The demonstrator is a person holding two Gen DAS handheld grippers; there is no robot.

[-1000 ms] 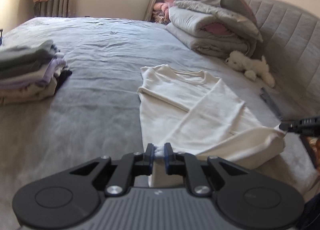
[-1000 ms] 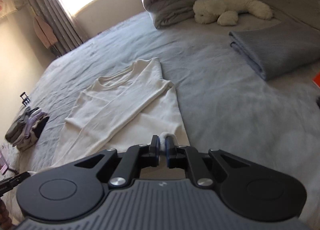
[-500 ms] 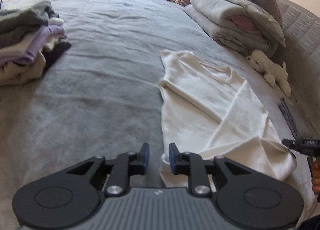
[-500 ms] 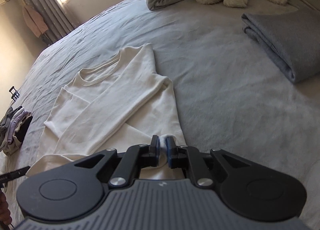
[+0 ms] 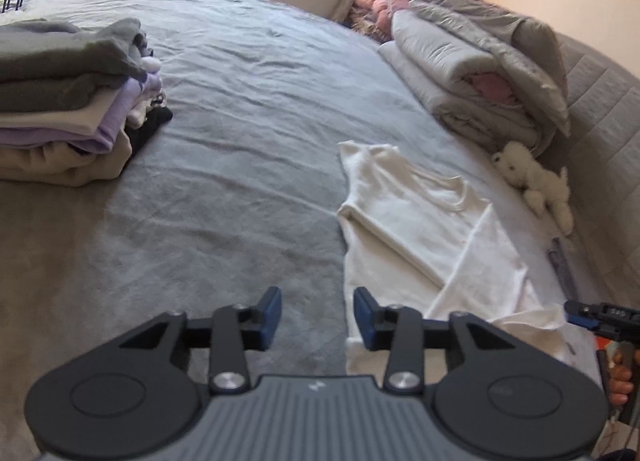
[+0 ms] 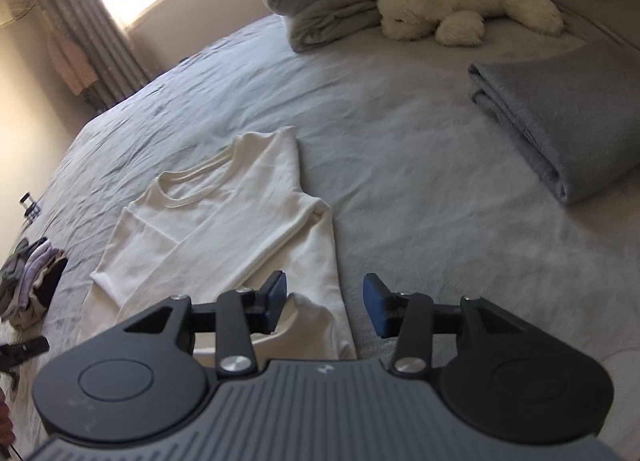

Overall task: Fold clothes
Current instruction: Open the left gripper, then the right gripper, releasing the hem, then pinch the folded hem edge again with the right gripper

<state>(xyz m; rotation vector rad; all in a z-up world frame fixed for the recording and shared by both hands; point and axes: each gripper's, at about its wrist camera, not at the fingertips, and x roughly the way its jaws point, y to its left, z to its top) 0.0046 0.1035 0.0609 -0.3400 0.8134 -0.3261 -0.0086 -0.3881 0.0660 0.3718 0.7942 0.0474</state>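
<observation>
In the left wrist view, a stack of folded clothes (image 5: 68, 101) sits at the upper left of the frame on the grey bed (image 5: 240, 101). At bottom centre the left gripper (image 5: 316, 317) has just let go: its jaws have been opening and now stand apart with only bedding between them, the hem corner they pinched a second ago lying just right of the right-hand pad. The cream long-sleeved shirt (image 5: 420, 229) lies flat in the right half, sleeves folded in across its body. Piled duvets (image 5: 472, 73) and a white plush toy (image 5: 536, 181) sit at the upper right, well apart from it. In the right wrist view, the shirt (image 6: 224, 221) runs from centre to lower left, and the right gripper (image 6: 324, 305) at bottom centre has likewise been opening; the hem fold lies beneath its left pad, unpinched. A folded grey blanket (image 6: 560, 125) lies at the right, clear of the shirt. Both hem corners being released probably means the garment is laid out and the next fold can start; nothing blocks it.
</observation>
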